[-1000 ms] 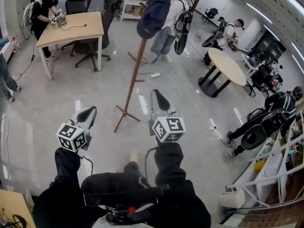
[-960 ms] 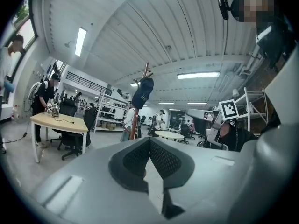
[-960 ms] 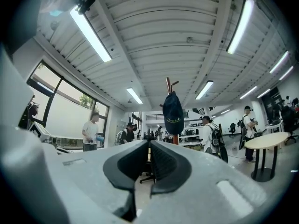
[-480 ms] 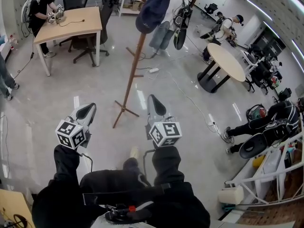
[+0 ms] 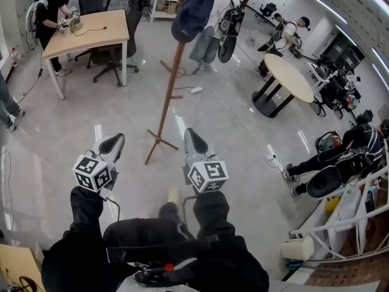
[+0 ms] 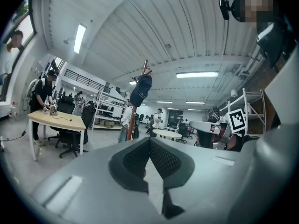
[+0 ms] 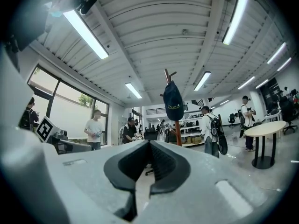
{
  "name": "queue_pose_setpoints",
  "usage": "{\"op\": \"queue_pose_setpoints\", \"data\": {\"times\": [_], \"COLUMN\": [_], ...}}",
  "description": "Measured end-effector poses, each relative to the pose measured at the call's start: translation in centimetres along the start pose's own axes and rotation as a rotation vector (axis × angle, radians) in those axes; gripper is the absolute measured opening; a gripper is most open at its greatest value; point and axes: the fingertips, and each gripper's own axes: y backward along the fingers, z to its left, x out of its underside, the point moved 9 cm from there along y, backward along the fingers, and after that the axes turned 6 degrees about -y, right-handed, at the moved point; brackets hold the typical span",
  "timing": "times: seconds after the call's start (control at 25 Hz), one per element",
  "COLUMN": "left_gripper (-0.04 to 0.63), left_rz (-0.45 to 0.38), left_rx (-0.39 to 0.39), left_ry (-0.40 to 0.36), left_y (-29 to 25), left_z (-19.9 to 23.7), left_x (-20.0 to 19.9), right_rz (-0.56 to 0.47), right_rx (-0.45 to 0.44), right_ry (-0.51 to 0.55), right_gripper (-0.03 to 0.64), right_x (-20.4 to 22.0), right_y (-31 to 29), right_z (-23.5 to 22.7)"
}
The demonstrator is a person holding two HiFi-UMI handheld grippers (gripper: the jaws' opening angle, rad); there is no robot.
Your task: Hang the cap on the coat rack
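Right tongs (image 7: 149, 158): grey, jaws together, nothing between.
Cap (image 7: 173, 101): dark blue, light lettering, hung at top of coat rack (image 7: 177, 133); wooden pole upright, beyond tongs.
Round table (image 7: 265, 128): white, far right.
Person with backpack (image 7: 210, 130): just right of rack.
Two people (image 7: 95, 129): left, by window.
Strip lights (image 7: 86, 31): on ceiling.

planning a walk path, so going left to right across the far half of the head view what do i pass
desk → rack with cap → round table
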Motion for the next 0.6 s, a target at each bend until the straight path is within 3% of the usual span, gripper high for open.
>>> {"op": "queue_pose_setpoints", "data": {"times": [0.6], "left_gripper": [0.003], "left_rz": [0.003], "left_rx": [0.008], "left_ry": [-0.005], "left_y": [-0.1], "left_z": [-0.1], "left_x": [-0.3], "right_rz": [0.052], "right_rx": [-0.022], "right_ry": [0.026], "right_gripper": [0.002], "right_x": [1.3], "right_y": [-0.1], "right_z": [1.0]}}
